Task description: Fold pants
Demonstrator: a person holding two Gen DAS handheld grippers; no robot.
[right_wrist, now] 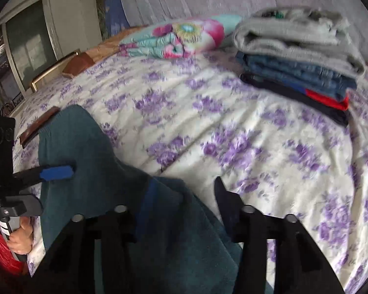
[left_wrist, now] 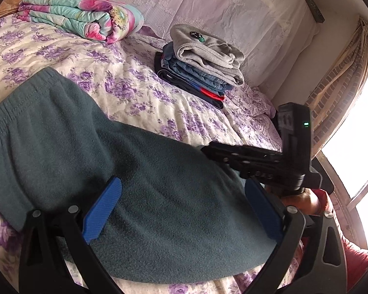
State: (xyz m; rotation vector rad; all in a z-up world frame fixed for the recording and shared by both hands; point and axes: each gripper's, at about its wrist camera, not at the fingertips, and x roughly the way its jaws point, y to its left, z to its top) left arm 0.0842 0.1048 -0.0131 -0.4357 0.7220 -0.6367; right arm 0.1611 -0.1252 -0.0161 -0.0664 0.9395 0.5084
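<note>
Teal pants (left_wrist: pixel 125 171) lie flat on a bed (left_wrist: pixel 90 78) covered with a cream spread printed with purple flowers, the elastic waistband toward the left of the left wrist view and the cloth running down toward the lower right. Left gripper (left_wrist: pixel 181 210): its two blue pads (left_wrist: pixel 101 212) stand wide apart above the pants, one over the middle of the cloth and the other near its right edge, with nothing between them. Right gripper (right_wrist: pixel 184 203): its fingers are also spread wide; the left finger, with a blue pad, lies over the teal cloth, the right dark finger is over the bare spread just beside the pants' edge, and no cloth is pinched, though this view is blurred. In the left wrist view the right gripper appears as a black body at the pants' right edge, held in a hand (left_wrist: pixel 304 199). In the right wrist view the left gripper's blue pad rests on or just over the pants at far left. Further up the bed stand a stack of folded clothes (left_wrist: pixel 203 66), grey on top of denim and dark items, and a folded floral quilt (left_wrist: pixel 83 16).
</note>
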